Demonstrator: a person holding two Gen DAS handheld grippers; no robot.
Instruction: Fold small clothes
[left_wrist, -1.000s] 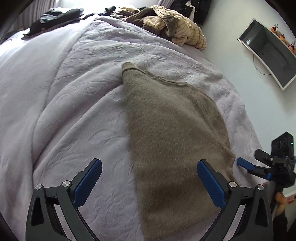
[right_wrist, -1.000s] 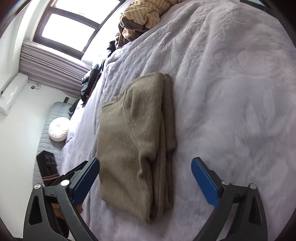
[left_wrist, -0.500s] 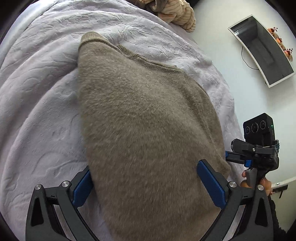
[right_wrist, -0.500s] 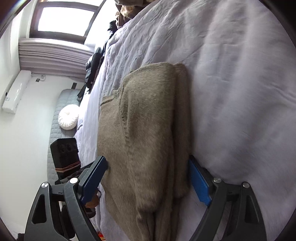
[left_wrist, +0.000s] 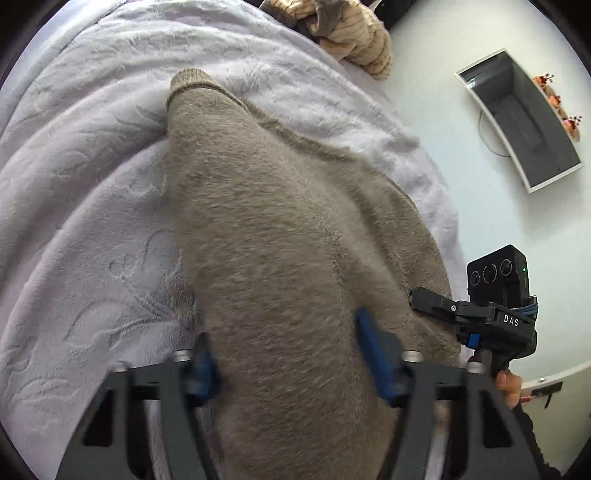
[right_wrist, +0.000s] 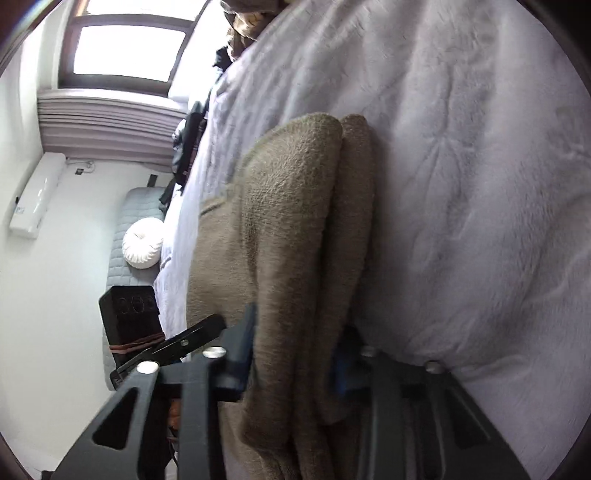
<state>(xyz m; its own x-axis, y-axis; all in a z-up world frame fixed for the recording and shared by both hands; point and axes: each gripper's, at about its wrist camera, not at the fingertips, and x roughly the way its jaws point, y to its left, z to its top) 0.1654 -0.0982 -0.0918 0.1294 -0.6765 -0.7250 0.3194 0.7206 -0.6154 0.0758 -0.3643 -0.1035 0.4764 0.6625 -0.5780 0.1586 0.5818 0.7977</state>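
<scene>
Sweater lay on the bed, already folded lengthwise into stacked layers. Left gripper and right gripper were both closing, near hem between the fingers of each. Judged about midway: crosswise fold remained; other clothes waited beyond the fingertips.
</scene>
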